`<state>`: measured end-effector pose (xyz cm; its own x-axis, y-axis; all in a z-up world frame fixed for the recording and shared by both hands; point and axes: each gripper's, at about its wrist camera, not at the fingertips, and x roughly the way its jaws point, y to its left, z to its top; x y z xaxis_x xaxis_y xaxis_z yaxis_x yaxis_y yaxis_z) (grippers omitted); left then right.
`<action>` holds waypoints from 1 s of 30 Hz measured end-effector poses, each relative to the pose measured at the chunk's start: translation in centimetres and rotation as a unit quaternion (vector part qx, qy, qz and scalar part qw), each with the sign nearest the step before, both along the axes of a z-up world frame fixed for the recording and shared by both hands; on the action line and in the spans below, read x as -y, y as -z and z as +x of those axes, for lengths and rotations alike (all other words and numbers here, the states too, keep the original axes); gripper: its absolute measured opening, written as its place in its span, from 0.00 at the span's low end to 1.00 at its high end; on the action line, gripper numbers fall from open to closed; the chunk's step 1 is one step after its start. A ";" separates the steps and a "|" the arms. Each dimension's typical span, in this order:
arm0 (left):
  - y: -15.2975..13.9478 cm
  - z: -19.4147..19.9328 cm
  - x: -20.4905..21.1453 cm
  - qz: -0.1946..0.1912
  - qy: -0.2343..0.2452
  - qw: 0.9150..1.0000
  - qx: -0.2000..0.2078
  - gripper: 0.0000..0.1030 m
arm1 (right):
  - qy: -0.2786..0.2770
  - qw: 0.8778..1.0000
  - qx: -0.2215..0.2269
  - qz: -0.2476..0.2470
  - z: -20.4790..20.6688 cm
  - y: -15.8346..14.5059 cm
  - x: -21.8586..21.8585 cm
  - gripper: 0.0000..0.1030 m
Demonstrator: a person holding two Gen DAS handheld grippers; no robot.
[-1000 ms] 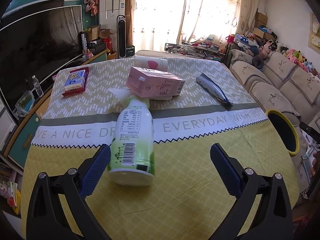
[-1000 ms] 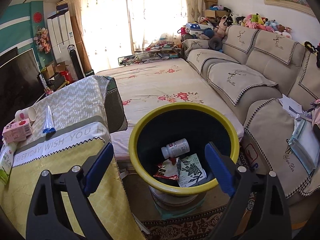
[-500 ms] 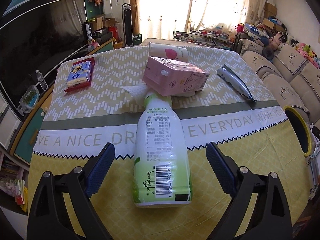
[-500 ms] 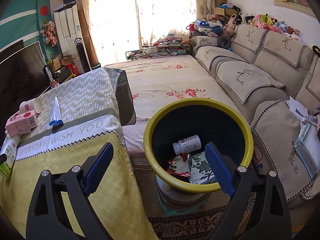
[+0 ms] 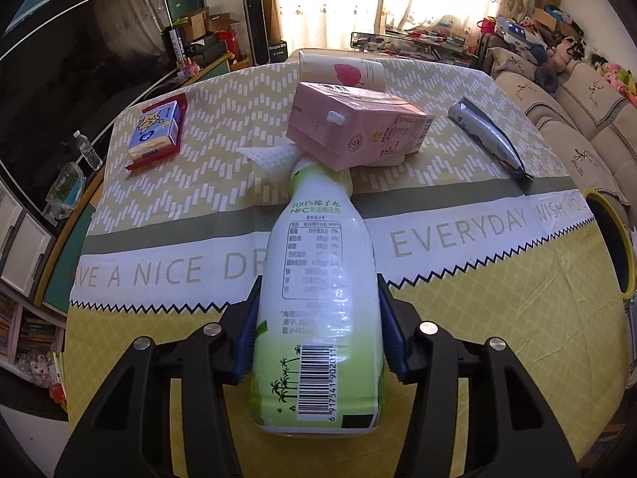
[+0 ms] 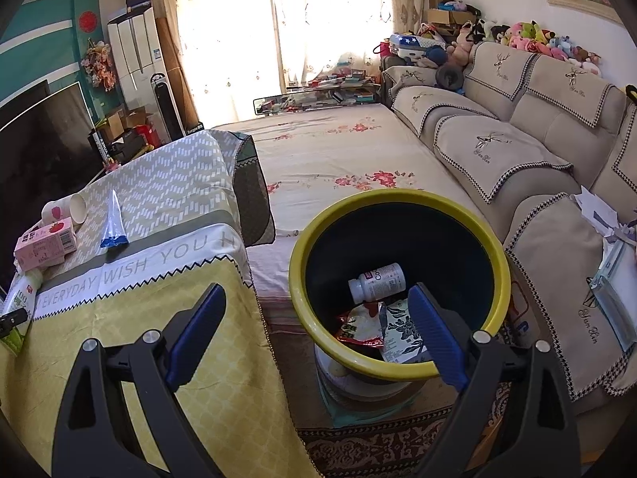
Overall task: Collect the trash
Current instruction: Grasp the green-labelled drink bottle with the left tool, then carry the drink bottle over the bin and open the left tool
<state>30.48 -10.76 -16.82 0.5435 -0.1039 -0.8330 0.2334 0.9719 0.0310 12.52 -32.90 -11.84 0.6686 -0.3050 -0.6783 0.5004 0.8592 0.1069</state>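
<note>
On the tablecloth [image 5: 458, 318]: coconut-water bottle [image 5: 318, 298] gripped.
Left gripper [image 5: 318, 330] just closed onto bottle; right gripper [image 6: 318, 318] held wide, empty.

Desk [image 5: 167, 362] was covered by a yellow and grey cloth printed with white zigzags and lettering. Dark TV screen [image 5: 67, 79] stood past its left edge, water bottle [image 5: 86, 150] upright below it. Tower fan [image 5: 254, 24] and cardboard boxes [image 5: 199, 26] sat against the far wall by sunlit curtains [image 6: 247, 36]. Floral bed [image 6: 338, 159] lay beside the desk. Beige sofa [image 6: 517, 147] ran along the right wall, plush toys [image 6: 529, 40] lined along its back. Patterned rug [image 6: 370, 446] covered the floor.
</note>
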 end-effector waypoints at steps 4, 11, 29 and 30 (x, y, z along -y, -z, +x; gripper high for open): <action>-0.1 -1.5 -0.7 -0.006 0.005 1.000 -0.004 0.50 | 0.000 1.000 0.002 0.001 -0.1 0.0 0.1 0.85; -0.8 -5.7 -2.1 -0.025 0.010 1.000 -0.004 0.50 | -0.007 1.000 0.004 0.003 0.0 0.0 -0.4 0.85; -6.5 -12.3 6.5 -0.074 0.152 0.984 0.054 0.50 | 0.020 0.999 0.034 -0.012 -3.5 -2.1 0.8 0.85; -6.8 -12.2 7.7 -0.080 0.163 0.982 0.056 0.50 | 0.027 0.999 0.035 -0.012 -3.9 -2.2 1.3 0.85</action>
